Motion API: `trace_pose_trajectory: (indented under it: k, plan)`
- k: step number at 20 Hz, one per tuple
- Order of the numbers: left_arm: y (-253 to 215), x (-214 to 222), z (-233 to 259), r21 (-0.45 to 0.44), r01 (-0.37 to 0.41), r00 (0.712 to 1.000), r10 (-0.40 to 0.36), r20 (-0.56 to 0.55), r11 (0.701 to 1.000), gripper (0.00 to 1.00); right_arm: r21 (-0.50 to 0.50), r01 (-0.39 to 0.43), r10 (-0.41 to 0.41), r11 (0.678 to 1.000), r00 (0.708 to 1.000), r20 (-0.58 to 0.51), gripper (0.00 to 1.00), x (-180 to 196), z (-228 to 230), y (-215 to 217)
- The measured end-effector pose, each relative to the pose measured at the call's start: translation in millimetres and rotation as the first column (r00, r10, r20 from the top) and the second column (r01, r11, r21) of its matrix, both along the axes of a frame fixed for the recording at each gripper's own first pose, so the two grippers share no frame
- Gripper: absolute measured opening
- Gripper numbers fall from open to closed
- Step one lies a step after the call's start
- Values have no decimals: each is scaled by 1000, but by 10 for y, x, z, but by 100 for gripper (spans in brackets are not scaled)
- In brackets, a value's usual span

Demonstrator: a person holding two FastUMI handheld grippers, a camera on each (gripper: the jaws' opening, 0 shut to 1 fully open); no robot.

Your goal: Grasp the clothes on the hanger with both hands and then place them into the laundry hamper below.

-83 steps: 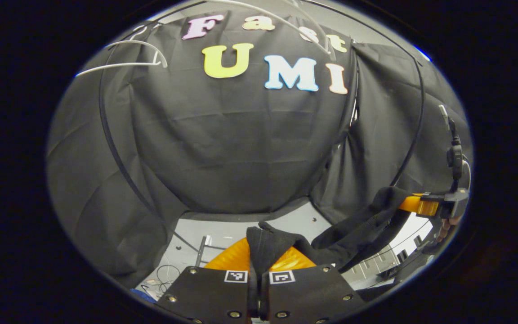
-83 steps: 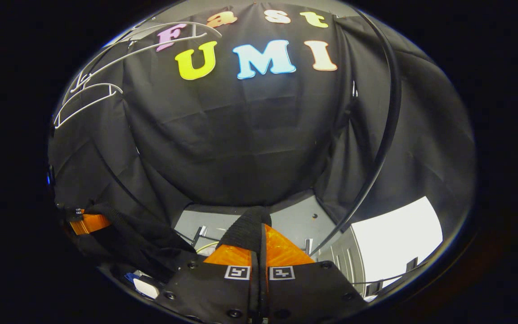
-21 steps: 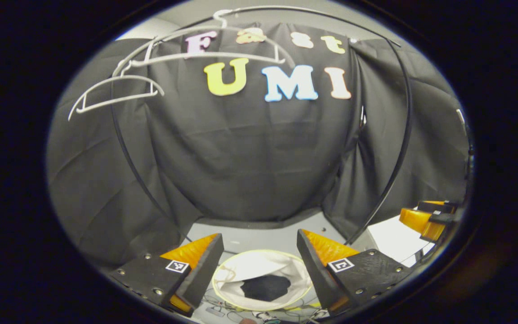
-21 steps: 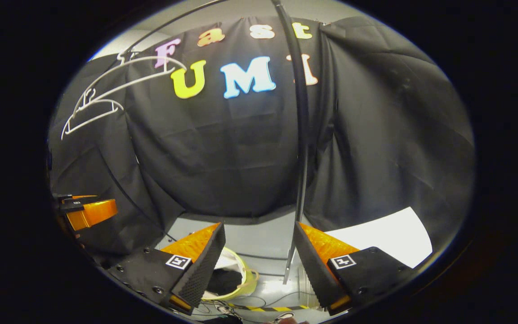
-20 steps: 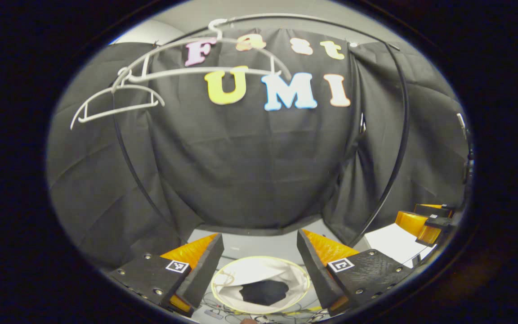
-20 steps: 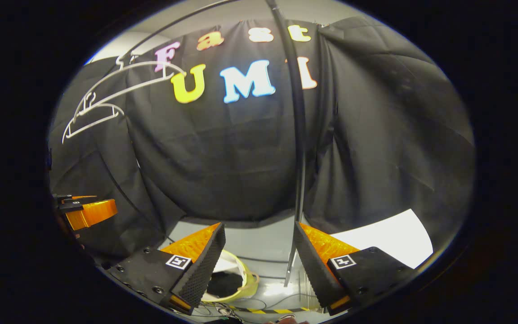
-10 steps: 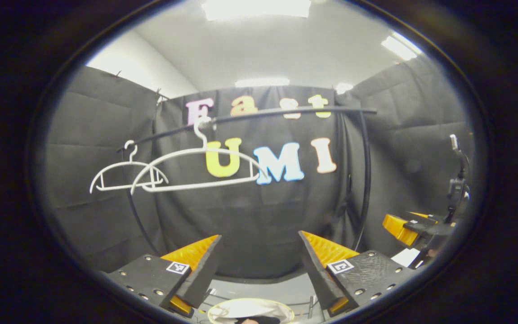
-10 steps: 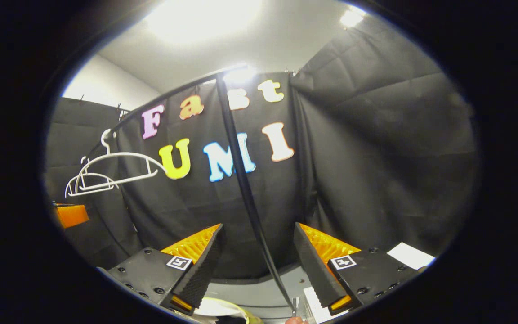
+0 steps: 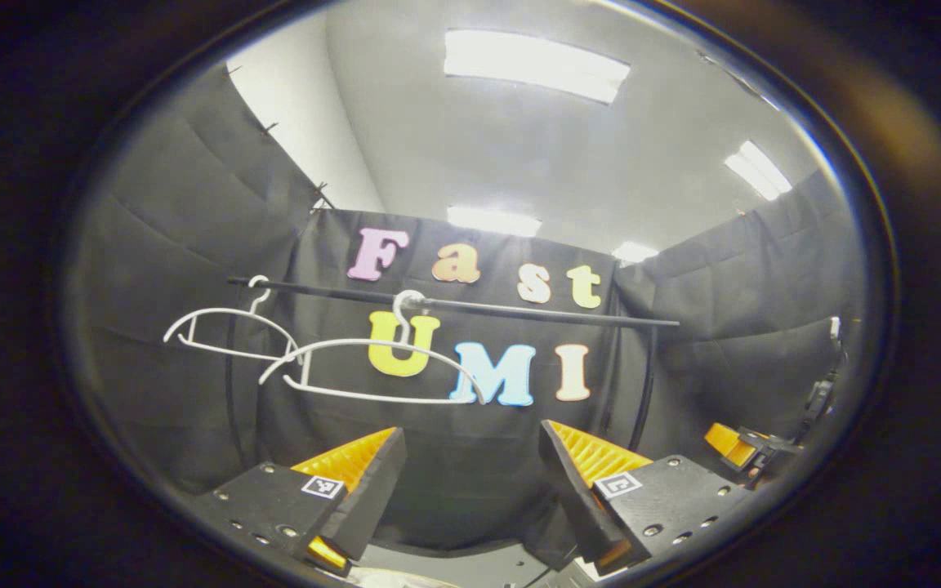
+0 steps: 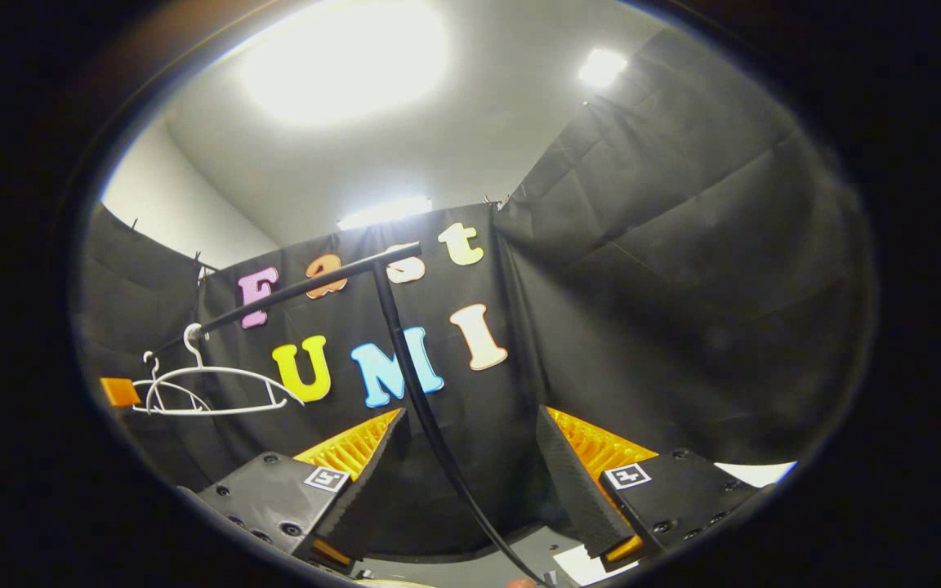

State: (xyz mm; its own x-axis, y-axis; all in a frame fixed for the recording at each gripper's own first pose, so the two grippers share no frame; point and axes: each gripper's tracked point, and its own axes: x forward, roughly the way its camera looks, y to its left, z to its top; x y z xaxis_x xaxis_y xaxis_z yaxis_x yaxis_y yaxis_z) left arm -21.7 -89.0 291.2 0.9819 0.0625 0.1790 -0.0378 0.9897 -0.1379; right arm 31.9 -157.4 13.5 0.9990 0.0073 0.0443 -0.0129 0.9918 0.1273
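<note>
Your left gripper is pitched up, jaws spread wide with nothing between its fingers. Your right gripper is the same: tilted up, fingers wide apart, nothing gripped, also visible at far right of the left gripper view.

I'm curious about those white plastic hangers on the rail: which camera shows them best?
The left gripper view: both white plastic hangers hang bare, large and apart. In the right gripper view they sit small, overlapping at the edge.

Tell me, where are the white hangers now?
In the left gripper view, two bare white hangers hang on the black rail, left of centre, above the open left hand-held gripper.
</note>
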Motion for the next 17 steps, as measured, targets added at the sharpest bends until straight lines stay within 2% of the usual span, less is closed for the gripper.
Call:
trace_pose_trajectory:
  k: [2,6,11,15,16,17]
  plan:
    - [256,48,-115,16,-18,1000,19,-24,1000,94,-65,8,-12,998,999,-52,97,-82,-159,-15]
    - [274,0,-274,45,3,999,-1,-39,999,94,-133,25,-35,991,997,-75,98,-187,-232,18]
    - [276,-15,-683,13,14,988,-12,-157,1000,94,-88,-46,35,995,992,-120,98,-93,-328,379]
    - [432,-253,-700,12,17,991,-15,-133,1000,95,-40,-65,61,997,992,-107,98,11,-244,568]
    - [496,-294,-711,5,14,992,-13,-123,1000,94,-36,-65,60,997,992,-108,92,42,-264,608]
    - [552,-333,-766,-6,12,992,-12,-123,1000,94,-38,-64,60,997,992,-113,92,58,-283,653]
